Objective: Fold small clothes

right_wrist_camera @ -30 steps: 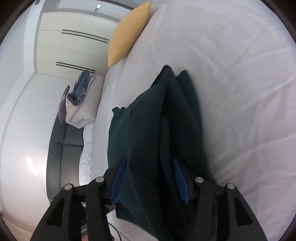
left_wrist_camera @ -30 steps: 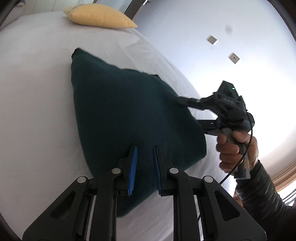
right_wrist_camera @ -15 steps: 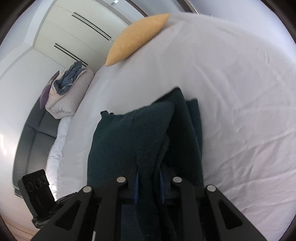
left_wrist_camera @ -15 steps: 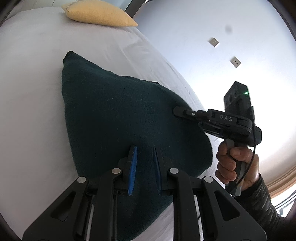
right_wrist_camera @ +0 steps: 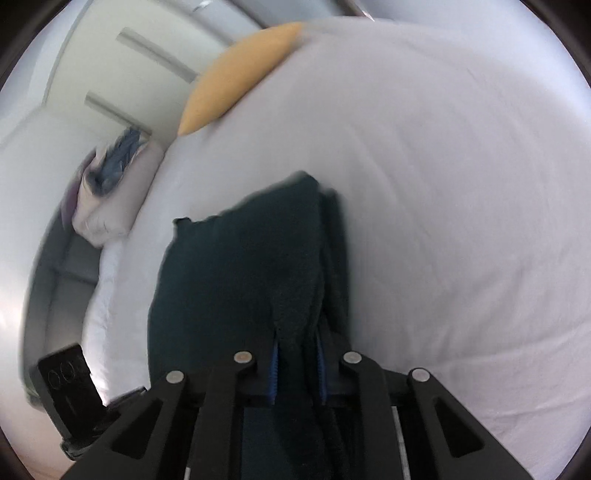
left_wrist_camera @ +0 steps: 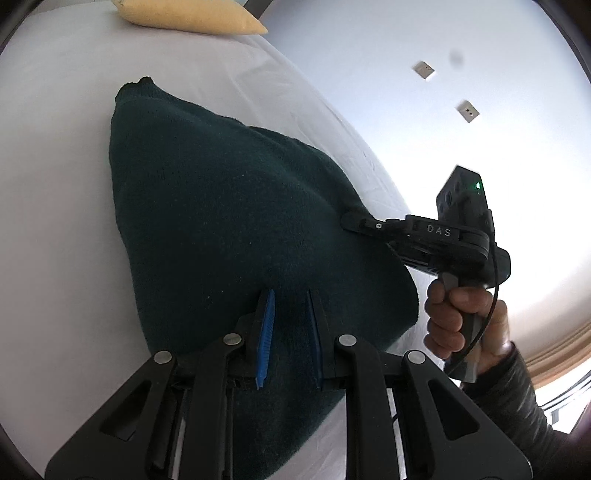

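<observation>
My left gripper (left_wrist_camera: 290, 339) sits at the 6 o'clock edge of its own view, its blue pads (left_wrist_camera: 266, 338) set narrow with a ridge of the dark green garment (left_wrist_camera: 229, 229) pinched between them. The garment spreads out from there toward 11 o'clock, a broad knitted sheet lying over the white bed (left_wrist_camera: 55, 166), its far corner reaching up toward the yellow pillow (left_wrist_camera: 188, 14) at 12 o'clock. At 3 o'clock my right gripper (left_wrist_camera: 351, 223) comes in from the side, held in my right hand (left_wrist_camera: 458, 321), and its tip meets the garment's right edge; from this side I cannot tell how its jaws stand. The right wrist view settles that: my right gripper (right_wrist_camera: 297, 363) shows its blue pads (right_wrist_camera: 274, 373) close together at 6 o'clock with a thick fold of the garment (right_wrist_camera: 240, 277) clamped between them. That picture is somewhat blurred. The cloth runs up from the pads toward 12 o'clock in several stacked layers on the bed (right_wrist_camera: 443, 203). The pillow (right_wrist_camera: 236, 77) lies at 11 o'clock, a heap of bedding (right_wrist_camera: 107, 192) at 9 o'clock, and the body of my left gripper (right_wrist_camera: 70, 387) shows at 8 o'clock.
</observation>
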{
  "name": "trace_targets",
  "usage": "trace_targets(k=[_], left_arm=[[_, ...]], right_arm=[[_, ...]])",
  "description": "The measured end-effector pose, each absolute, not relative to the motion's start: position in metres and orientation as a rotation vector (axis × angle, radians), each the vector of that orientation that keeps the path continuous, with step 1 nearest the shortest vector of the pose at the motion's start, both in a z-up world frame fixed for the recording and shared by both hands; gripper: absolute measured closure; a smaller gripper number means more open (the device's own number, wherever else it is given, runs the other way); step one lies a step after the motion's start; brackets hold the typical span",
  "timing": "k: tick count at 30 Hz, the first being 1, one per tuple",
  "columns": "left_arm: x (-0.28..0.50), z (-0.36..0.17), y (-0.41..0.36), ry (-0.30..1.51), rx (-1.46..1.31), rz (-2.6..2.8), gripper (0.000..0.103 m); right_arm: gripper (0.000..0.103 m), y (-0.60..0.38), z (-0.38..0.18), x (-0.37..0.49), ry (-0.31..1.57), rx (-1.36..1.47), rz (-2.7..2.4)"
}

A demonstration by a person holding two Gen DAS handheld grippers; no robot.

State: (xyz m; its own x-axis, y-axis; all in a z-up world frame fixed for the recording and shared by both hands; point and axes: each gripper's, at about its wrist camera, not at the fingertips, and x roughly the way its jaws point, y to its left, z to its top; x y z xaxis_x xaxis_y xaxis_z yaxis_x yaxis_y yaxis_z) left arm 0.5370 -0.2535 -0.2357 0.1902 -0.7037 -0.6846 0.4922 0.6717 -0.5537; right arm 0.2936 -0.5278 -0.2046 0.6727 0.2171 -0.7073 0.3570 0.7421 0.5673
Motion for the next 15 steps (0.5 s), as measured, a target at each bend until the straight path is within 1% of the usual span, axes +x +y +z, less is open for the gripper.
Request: trace_targets(k=[5,7,8,9,14,15], left_arm=[[0.533,-0.238,-0.245,1.087,-0.221,-0.839,0.086],[0.532,-0.240,-0.242,1.085,-0.224,-0.830,0.086],[0.532,-0.241,-0.242,1.081,-0.218,-0.827,0.086],[0.531,-0.242,-0.241,1.077,-0.210,-0.823,0.086],[0.526,-0.242,-0.236,1.074,-0.208,-0.819,0.086],[0.525,-0.243,-0.235,1.074,-0.211,-0.820,0.086]], right_arm=[[0.086,-0.520,-0.189,0.290,0.855,0.697,-0.085],[0.083,-0.516,-0.185,0.284,0.859,0.715,-0.072],[0.078,-0.516,-0.184,0.280,0.859,0.740,-0.054],[0.077,-0.512,-0.184,0.273,0.855,0.761,-0.036],[0.077,-0.490,-0.187,0.255,0.887,0.722,-0.026],[0.079,-0.489,-0.188,0.254,0.897,0.702,-0.031]])
